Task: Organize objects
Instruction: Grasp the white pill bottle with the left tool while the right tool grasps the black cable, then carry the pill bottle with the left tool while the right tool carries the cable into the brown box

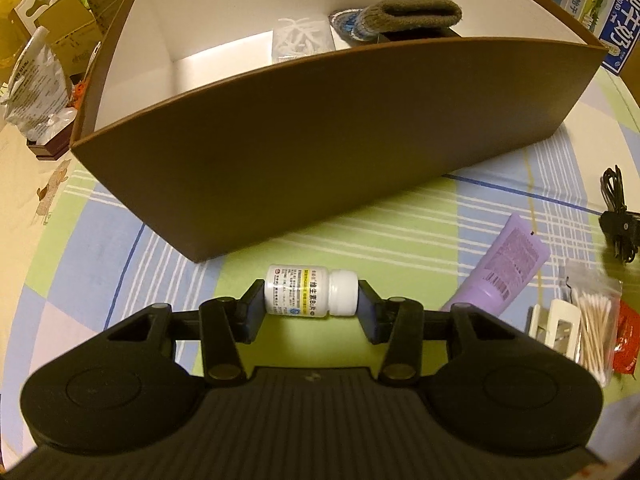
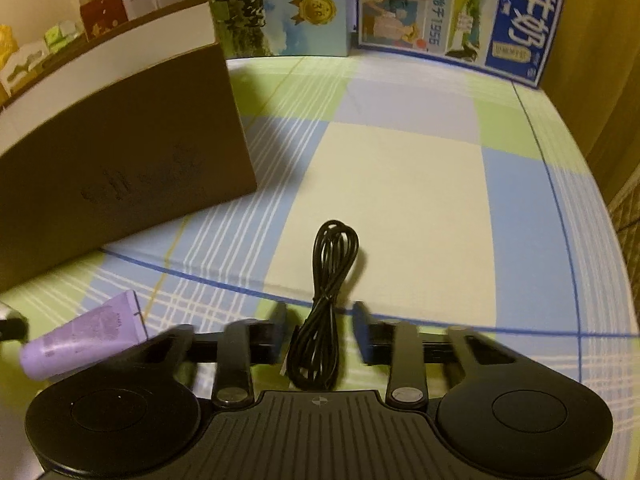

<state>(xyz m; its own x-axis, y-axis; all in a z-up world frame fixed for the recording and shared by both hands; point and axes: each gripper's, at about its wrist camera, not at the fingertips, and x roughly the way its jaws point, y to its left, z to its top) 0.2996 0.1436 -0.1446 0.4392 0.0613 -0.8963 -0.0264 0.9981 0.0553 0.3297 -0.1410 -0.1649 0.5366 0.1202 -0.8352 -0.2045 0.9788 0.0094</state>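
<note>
A small white pill bottle (image 1: pixel 304 292) lies sideways between the fingers of my left gripper (image 1: pixel 311 289). One pad presses its base and the other its cap, just above the checked cloth. Right behind it stands the brown storage box (image 1: pixel 320 128), white inside, with a grey knitted sock (image 1: pixel 416 14) and a bag of white pieces (image 1: pixel 300 40) in it. My right gripper (image 2: pixel 320 310) stands open around a coiled black cable (image 2: pixel 326 300) on the cloth, with a gap on each side. Its fingers look motion-blurred.
A purple tube (image 1: pixel 504 268) lies right of the bottle, then a white clip (image 1: pixel 556 324), a bag of cotton swabs (image 1: pixel 596 328) and a red packet (image 1: pixel 626 340). Milk cartons (image 2: pixel 520 12) line the far edge. Cardboard boxes and bags (image 1: pixel 36 80) crowd the left.
</note>
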